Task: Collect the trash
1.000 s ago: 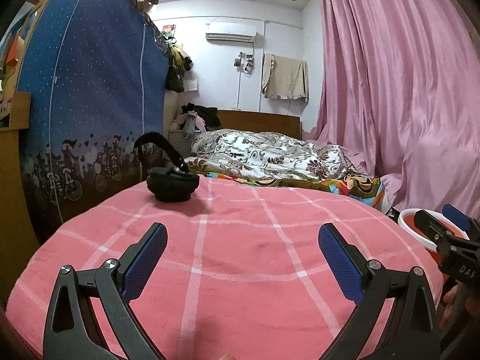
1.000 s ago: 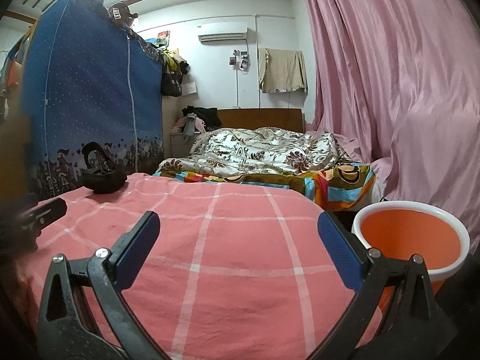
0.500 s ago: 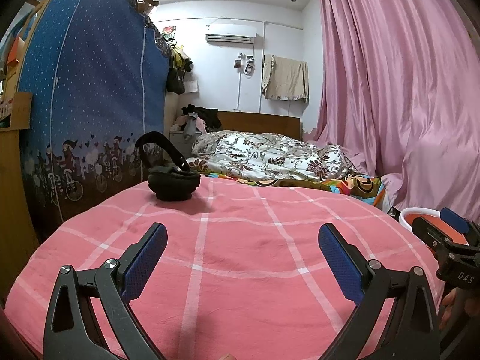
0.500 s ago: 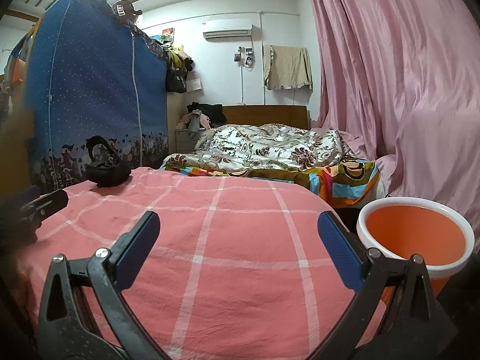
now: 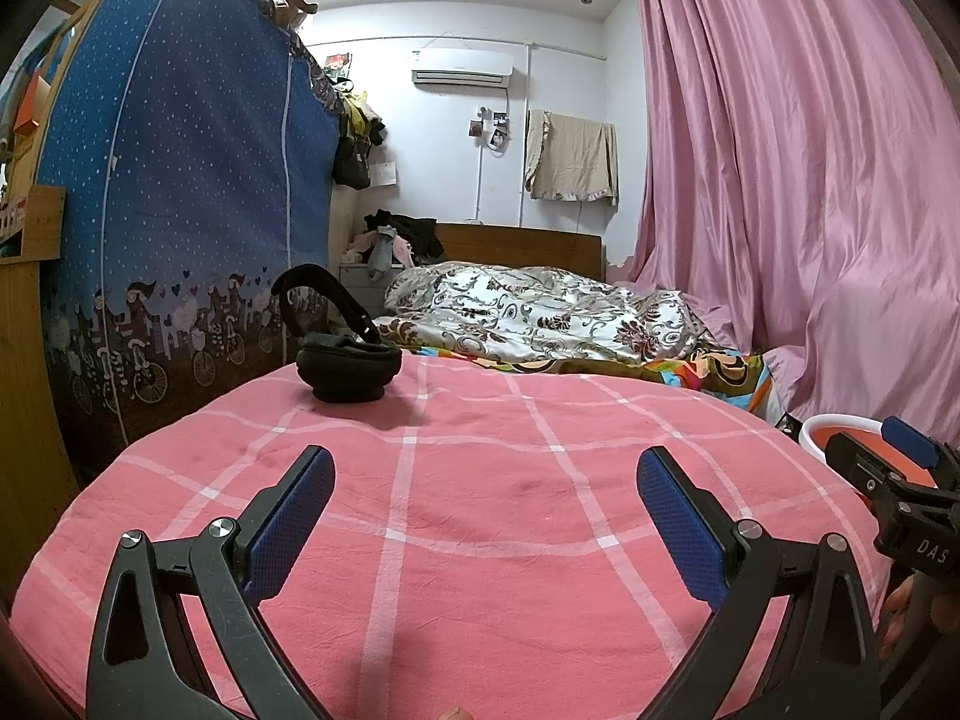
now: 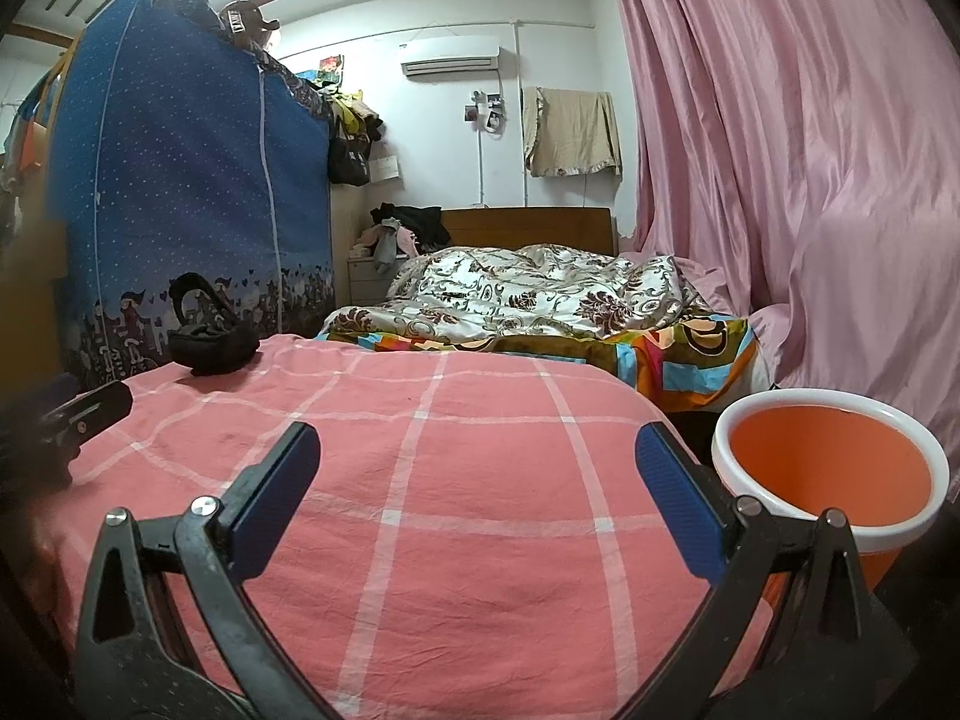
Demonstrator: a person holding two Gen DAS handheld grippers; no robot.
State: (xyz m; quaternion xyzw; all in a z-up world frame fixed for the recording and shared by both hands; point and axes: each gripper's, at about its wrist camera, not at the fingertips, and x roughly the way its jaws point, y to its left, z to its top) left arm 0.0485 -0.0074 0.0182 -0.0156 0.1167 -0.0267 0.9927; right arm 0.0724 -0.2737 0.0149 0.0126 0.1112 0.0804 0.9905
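A black pouch with a curved strap point(image 5: 348, 369) point(image 6: 210, 345) rests at the far left of the round table under a pink checked cloth point(image 5: 480, 510) point(image 6: 420, 510). An orange bucket with a white rim point(image 6: 831, 468) point(image 5: 840, 429) stands on the floor to the table's right. My left gripper point(image 5: 483, 495) hovers open over the near part of the cloth, nothing between its blue pads. My right gripper point(image 6: 477, 480) is open too, over the cloth's right half, its right finger close to the bucket. In the left wrist view the right gripper's tip point(image 5: 888, 468) shows at the right edge.
Behind the table lies a bed with a patterned quilt point(image 5: 540, 318) point(image 6: 534, 294). A blue fabric wardrobe point(image 5: 180, 228) point(image 6: 180, 198) stands to the left, and pink curtains point(image 5: 810, 210) point(image 6: 810, 180) hang on the right. A wooden cabinet point(image 5: 30, 360) sits at the far left.
Both grippers have risen and tilted slightly; the view has shifted a little. The bucket appears closer to the right gripper. Both stay open and hold nothing.
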